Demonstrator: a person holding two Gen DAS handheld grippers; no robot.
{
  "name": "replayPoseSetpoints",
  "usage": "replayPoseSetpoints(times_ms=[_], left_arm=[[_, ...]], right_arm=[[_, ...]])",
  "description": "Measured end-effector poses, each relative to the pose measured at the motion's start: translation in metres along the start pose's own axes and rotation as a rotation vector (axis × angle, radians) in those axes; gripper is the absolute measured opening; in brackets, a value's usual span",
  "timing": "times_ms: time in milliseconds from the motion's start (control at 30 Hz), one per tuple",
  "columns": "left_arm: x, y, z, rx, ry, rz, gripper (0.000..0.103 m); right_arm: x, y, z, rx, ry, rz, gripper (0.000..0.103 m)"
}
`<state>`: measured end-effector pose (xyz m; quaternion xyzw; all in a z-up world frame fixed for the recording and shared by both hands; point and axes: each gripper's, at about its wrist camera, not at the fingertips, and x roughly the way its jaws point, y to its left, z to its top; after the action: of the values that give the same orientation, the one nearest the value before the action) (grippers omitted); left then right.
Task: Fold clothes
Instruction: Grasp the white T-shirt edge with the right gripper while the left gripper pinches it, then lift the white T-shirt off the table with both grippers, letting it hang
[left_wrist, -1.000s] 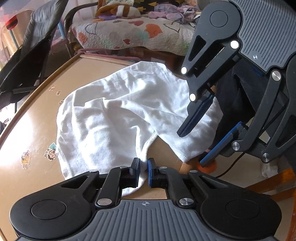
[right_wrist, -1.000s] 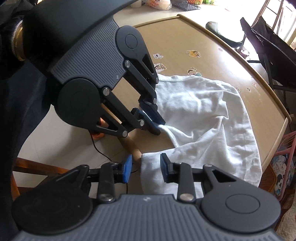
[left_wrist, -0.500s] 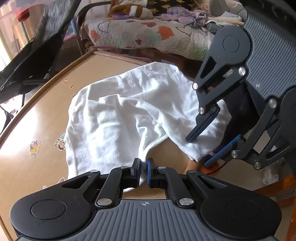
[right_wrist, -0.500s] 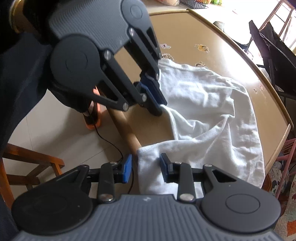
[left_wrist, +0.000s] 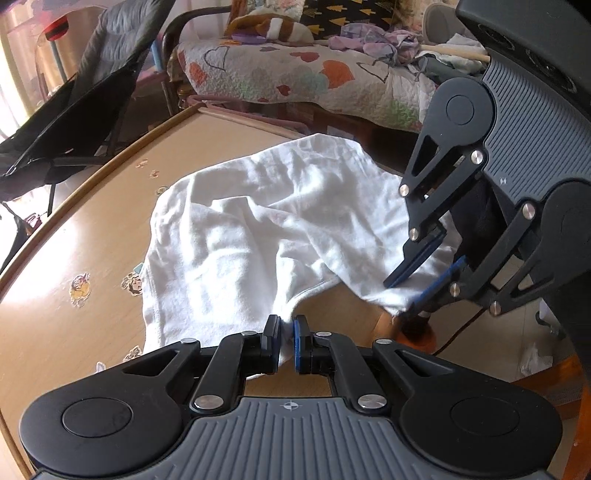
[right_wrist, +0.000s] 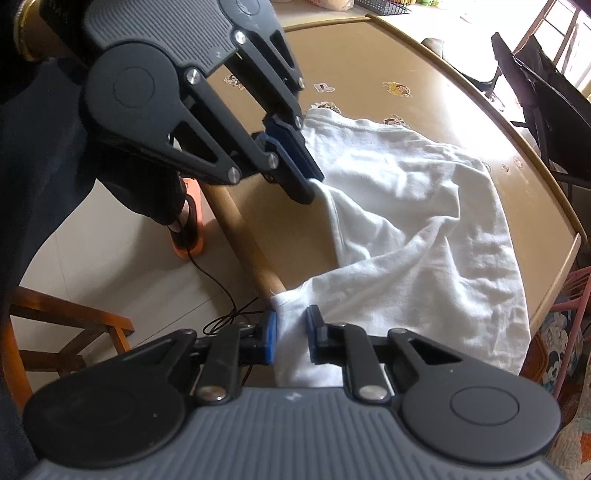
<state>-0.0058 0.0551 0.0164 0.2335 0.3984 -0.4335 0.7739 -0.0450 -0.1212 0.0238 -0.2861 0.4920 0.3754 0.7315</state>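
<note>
1. A white garment (left_wrist: 258, 236) lies crumpled on the wooden table (left_wrist: 92, 229), bunched toward the near edge where the person stands, with its far part reaching toward the table's far rim. One part of it spills over the near edge by the corner

2. The left gripper (left_wrist: 286, 332) has its jaws nipped tight on a small fold of the garment's hem, right at the near edge of the table; a sliver of white cloth shows between the blue pads

3. The right gripper (right_wrist: 290, 332) is at another part of the hem, further along the same near edge. Its jaws are closing, and cloth sits between them where the fabric hangs off the table. I judge the pads are only just meeting the cloth, so the grip looks not quite settled

4. No fold is made yet, as far as I can see: the garment is wrinkled, with ridges running across it, and no neat crease or doubled layer shows

5. What seems done is the picking of two hold points on the hem. What is left is nearly everything: lifting, spreading the cloth flat, then folding it over

6. Stickers (left_wrist: 79, 290) dot the bare table top beside the garment, and a black chair (left_wrist: 74, 110) stands beyond the far edge
</note>
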Motion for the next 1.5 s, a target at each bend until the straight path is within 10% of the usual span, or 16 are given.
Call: replayPoseSetpoints(times_ms=[733,1500], left_arm=[[-0.084,-0.009,0.022,0.005,-0.101,0.046,0.007],[-0.255,-0.081,0.055,0.077,-0.284,0.125,0.007]], right_arm=[[-0.127,-0.029,0.002,-0.014,-0.132,-0.038,0.014],[-0.276,0.021,0.002,-0.144,-0.272,-0.072,0.014]])
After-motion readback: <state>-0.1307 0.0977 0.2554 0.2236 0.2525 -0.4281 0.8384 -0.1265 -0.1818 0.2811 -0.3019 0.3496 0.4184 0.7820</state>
